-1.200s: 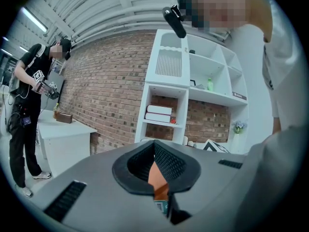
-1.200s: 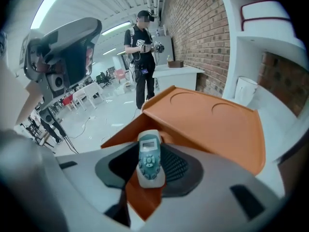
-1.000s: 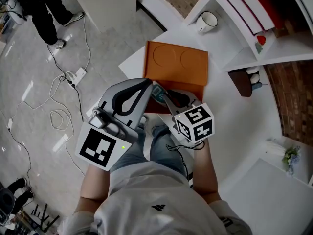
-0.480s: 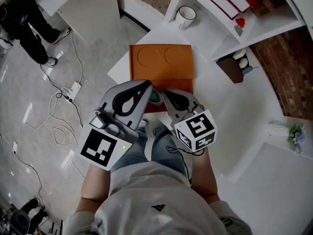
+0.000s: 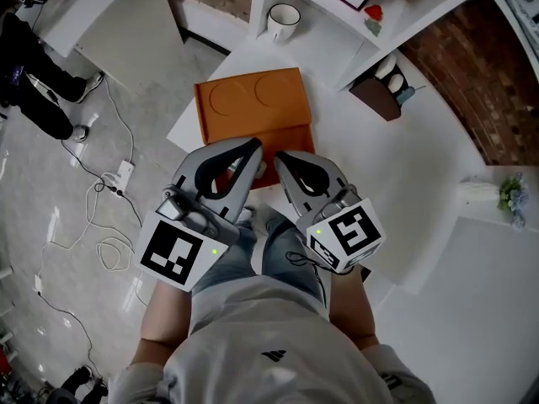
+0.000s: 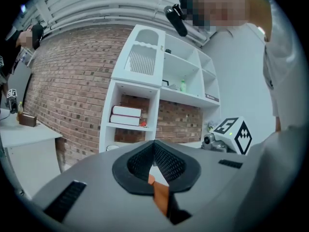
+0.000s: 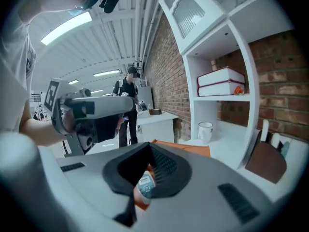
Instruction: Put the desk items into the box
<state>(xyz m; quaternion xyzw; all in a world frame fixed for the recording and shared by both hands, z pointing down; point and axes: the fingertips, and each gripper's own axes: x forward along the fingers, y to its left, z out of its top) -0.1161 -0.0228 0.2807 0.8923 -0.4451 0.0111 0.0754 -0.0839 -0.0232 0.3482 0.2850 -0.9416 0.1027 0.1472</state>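
- While the head view left the jaws' contents hard to make out, the right gripper view showed the right gripper (image 7: 149, 145) closed tight on a small device (image 7: 145, 183) with a screen and buttons, pinched low between the black pads.
- Seen from the head view, that gripper hung over the near right part of the orange box (image 5: 251, 103), which lay flat on the white table (image 5: 404, 167).
- Just to its left, the left gripper (image 5: 254, 145) was over the box's near edge. Its own view showed the jaw tips together with nothing clamped, only a strip of orange seen through the gap below them.
- Only the head view took in the person's knees, the power strip (image 5: 118, 177) and cables on the floor to the left, and the flowers (image 5: 509, 196) at the far right.
- Both gripper views showed, side-on, the white shelf unit (image 6: 140, 91) against brick, with books (image 7: 222, 83) on one shelf.
- A white mug (image 5: 283, 19) stood on the table beyond the box's far edge.
- At the far left, a person in black (image 5: 34, 82) stood on the floor; the right gripper view caught that person upright beyond the left gripper.
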